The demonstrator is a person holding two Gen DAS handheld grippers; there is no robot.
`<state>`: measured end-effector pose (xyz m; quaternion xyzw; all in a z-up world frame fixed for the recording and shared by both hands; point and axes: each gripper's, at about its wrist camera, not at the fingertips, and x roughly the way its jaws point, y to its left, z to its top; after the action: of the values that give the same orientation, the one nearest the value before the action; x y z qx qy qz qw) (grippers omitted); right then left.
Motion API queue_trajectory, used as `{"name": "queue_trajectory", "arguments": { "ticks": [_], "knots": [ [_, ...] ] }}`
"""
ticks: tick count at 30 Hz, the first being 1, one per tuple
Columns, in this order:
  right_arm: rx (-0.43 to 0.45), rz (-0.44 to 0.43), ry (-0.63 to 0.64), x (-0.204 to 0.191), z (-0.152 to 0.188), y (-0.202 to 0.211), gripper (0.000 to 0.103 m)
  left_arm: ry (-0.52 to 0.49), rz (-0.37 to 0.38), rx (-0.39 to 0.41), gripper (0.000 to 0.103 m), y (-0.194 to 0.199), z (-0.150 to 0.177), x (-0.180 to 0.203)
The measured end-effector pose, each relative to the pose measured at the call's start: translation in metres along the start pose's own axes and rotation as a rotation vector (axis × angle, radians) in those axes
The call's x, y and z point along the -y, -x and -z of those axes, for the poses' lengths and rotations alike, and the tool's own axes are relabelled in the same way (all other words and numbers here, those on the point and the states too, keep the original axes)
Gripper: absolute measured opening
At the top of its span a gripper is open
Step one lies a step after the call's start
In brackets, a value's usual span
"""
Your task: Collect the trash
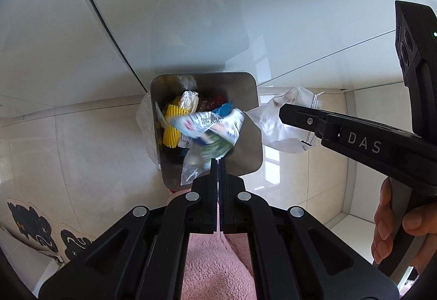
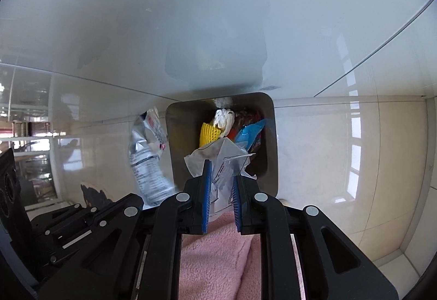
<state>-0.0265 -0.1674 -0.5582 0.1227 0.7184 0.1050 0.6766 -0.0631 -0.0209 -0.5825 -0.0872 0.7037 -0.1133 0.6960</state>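
Observation:
An open steel bin stands on the floor against a white wall, holding a yellow ribbed piece, a blue wrapper and a white wad. My left gripper is shut on a crumpled printed wrapper, which hangs over the bin's mouth. To its right, my right gripper pinches a clear plastic bag between its blue pads, just above the bin's near edge.
Glossy white panels rise behind the bin. Beige floor tiles spread around it. Pink fleece fills the bottom of both views. Black cat-shaped figures lie at the lower left. A person's hand holds the right gripper's handle.

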Motion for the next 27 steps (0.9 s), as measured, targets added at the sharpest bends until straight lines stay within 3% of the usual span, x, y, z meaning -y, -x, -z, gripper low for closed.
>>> {"name": "queue_trajectory", "arguments": {
  "ticks": [3, 4, 5, 6, 7, 9, 13, 21, 27],
  "knots": [
    [-0.013, -0.01, 0.002, -0.003, -0.003, -0.007, 0.018, -0.001, -0.004, -0.007, 0.0, -0.001, -0.002, -0.002],
    [-0.016, -0.014, 0.002, -0.004, -0.004, -0.007, 0.023, 0.001, -0.004, -0.007, 0.0, 0.001, -0.001, -0.002],
    [-0.018, -0.017, -0.002, -0.003, -0.006, -0.006, 0.029, 0.003, -0.006, -0.006, 0.0, 0.003, -0.001, -0.002],
    [-0.015, -0.021, -0.009, -0.003, -0.006, -0.005, 0.047, 0.006, -0.01, -0.007, 0.005, 0.006, -0.003, -0.003],
    [-0.009, -0.026, -0.016, -0.003, -0.008, -0.004, 0.058, 0.009, -0.015, -0.005, 0.017, 0.01, -0.002, -0.004],
    [-0.002, -0.025, -0.02, -0.003, -0.009, -0.001, 0.058, 0.015, -0.022, 0.009, 0.032, 0.015, -0.001, -0.006],
    [0.001, -0.03, -0.011, -0.007, -0.013, 0.005, 0.07, 0.028, -0.04, 0.03, 0.054, 0.034, -0.001, -0.002],
    [0.074, 0.0, 0.028, -0.018, -0.016, 0.058, 0.1, 0.023, -0.041, 0.097, 0.082, 0.102, 0.005, 0.016],
    [0.152, 0.063, 0.116, -0.037, -0.003, 0.129, 0.099, 0.03, -0.035, 0.2, 0.095, 0.177, 0.012, 0.036]
  ]
}}
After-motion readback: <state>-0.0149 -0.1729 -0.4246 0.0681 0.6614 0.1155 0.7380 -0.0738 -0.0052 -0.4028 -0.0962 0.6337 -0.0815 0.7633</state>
